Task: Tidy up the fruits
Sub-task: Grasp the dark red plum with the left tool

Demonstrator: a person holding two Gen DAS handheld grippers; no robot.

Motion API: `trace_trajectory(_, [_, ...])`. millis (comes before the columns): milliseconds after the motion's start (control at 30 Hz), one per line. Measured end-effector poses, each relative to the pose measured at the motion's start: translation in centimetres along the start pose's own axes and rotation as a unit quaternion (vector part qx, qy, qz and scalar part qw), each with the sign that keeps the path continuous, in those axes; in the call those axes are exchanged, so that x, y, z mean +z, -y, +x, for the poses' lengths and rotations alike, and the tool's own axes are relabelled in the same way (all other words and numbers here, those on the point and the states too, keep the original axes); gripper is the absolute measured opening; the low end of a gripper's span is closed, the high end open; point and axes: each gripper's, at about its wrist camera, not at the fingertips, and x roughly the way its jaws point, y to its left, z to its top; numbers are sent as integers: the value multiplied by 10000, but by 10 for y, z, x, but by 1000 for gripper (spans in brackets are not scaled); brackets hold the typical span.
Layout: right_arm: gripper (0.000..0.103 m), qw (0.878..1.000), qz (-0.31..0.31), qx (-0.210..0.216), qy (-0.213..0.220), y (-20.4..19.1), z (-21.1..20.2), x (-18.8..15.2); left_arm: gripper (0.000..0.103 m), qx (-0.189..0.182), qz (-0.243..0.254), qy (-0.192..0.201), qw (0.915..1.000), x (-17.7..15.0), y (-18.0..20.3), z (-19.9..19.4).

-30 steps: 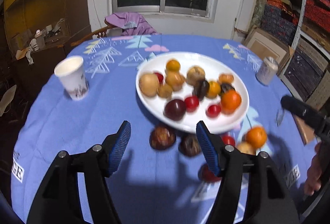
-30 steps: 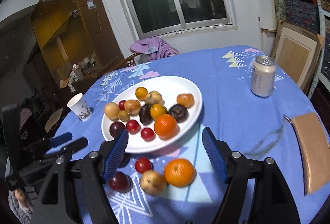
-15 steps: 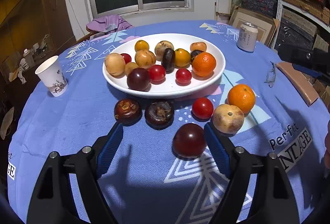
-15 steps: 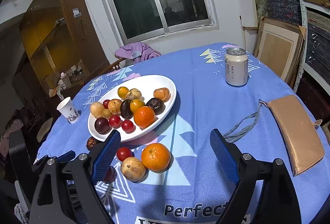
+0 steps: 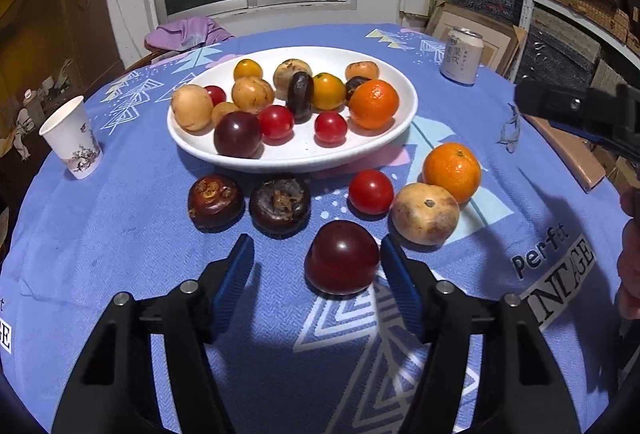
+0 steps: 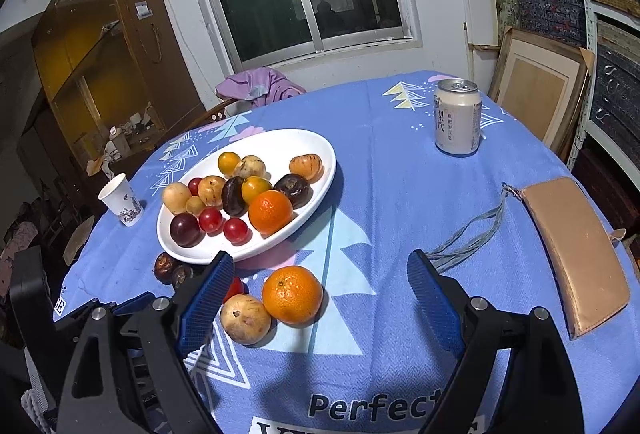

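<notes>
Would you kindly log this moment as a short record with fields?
surface: blue tablecloth
plate: white, holding many mixed fruits
loose fruit: dark plum, red tomato, tan fruit, orange, two brown fruits
left gripper: jaws closing, plum between them, one side not yet touching
right gripper: open, above the orange
other items: can, paper cup, wallet

We see a round table point(image 6: 400, 194) under a blue cloth, with a white plate point(image 5: 392, 130) of fruit near its middle. Left of the plate stands a paper cup point(image 5: 72, 142); right of it, farther back, a can point(image 6: 457, 118). Before the plate lie two mangosteens point(image 5: 216, 200), a tomato point(image 5: 371, 191), a plum point(image 5: 341, 257), a pale fruit point(image 5: 425, 213) and an orange point(image 5: 452, 171). Well right of the plate lies a tan wallet point(image 6: 580, 250).
</notes>
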Motion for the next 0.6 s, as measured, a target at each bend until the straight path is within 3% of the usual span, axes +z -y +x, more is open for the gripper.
trace_trajectory(200, [89,9999,-41,-33,-97,-2,6,-2,56,-101,274,-147,9995,-2,13,12])
trace_trajectory(333, [89,9998,-76,-58,-194,-3,12,-4,40,-122,202,-156,9996,-2,10,13])
trace_trajectory(600, [84,9975,-437,-215,-511,-16,31,-16,40,182,-7,-39,9998,-4,-6,-3])
